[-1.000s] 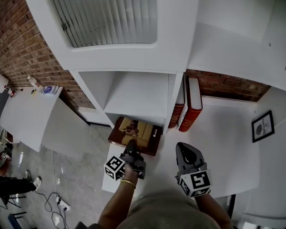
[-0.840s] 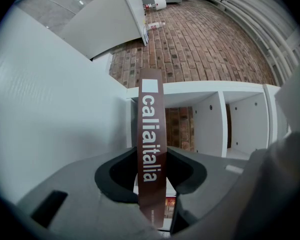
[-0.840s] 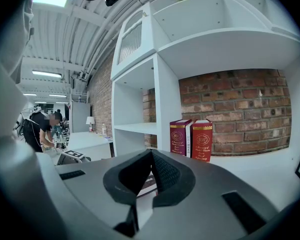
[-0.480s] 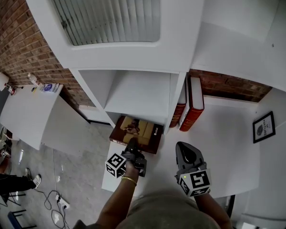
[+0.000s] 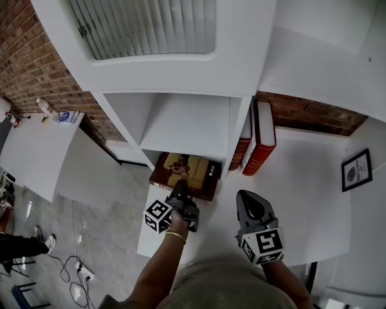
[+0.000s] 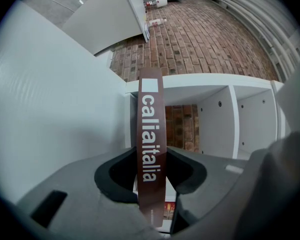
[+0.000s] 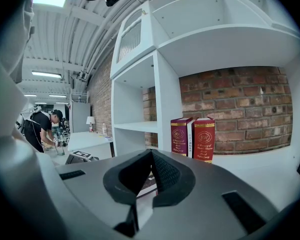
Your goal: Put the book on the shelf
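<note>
Left gripper (image 5: 179, 192) first: its jaws are clamped narrow on the near edge of the brown book (image 5: 186, 172), and in the left gripper view the dark pads pinch either side of the spine, white lettering running up between them. The person's left hand (image 5: 175, 227) is wrapped round the handle, with the marker cube (image 5: 157, 215) sticking out to the left. The book itself lies level at the mouth of the bottom compartment of the white shelf unit (image 5: 186, 124), its far end tucked under the shelf board and its near end out in the open in the jaws. Over to the right gripper (image 5: 246, 199): its jaws are brought together at the tips with nothing between them, and it hangs over the white tabletop (image 5: 296, 192), pointing at the shelf unit, apart from the book. Just beyond the unit's right side panel, two red books (image 5: 260, 140) stand upright against the brick wall (image 5: 309, 116). Far right, a framed picture (image 5: 355, 170) sits on the tabletop. In the right gripper view, a person (image 7: 40, 126) bends over a table in the background.
</note>
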`<state>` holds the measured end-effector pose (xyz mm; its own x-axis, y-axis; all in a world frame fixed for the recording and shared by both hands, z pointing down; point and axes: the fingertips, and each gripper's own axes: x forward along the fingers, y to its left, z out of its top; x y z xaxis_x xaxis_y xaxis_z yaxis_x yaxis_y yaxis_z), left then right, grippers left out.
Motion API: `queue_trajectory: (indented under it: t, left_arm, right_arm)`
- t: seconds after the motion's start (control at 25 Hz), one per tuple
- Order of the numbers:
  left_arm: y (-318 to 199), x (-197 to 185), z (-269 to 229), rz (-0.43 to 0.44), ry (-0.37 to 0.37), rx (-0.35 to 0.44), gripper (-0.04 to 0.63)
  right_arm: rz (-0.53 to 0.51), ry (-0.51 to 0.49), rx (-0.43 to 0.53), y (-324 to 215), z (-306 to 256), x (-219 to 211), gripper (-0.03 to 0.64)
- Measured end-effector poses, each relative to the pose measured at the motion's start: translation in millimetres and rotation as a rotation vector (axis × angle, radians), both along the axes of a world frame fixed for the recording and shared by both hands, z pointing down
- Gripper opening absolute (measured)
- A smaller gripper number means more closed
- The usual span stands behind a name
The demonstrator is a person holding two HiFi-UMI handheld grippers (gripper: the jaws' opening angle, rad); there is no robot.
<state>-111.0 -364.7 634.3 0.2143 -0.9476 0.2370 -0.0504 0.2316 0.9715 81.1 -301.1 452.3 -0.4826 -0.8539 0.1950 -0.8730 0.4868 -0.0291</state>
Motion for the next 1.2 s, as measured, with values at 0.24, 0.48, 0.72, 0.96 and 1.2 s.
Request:
queue_trajectory:
  t: [0.24,0.48,0.72,0.96,1.2]
  left_arm:
    - [-9,3,4,-0.001,0.005,-0.01,0.147]
    - [-17,5,8,-0.002,0.005,-0.024,0.147]
    - [-27,7,12,-0.001,0.002,-0.039,0.147]
    - [-37,10,15,0.003,0.002,-0.06,0.147]
    - [-45,12,17,0.008,0.009,-0.069,0.147]
  right_arm:
    - [0.006,-0.001,-0.002,-1,1,1,0.006]
    - [0.011,0.001,-0.005,-2,1,3,0.006]
    - [0.021,0.001,-0.009,-2,0,6,0.006]
    - [0.025,0.001,-0.008,-3,2,8,0.006]
    - [0.031,0.003,-0.011,-3,2,9,0.006]
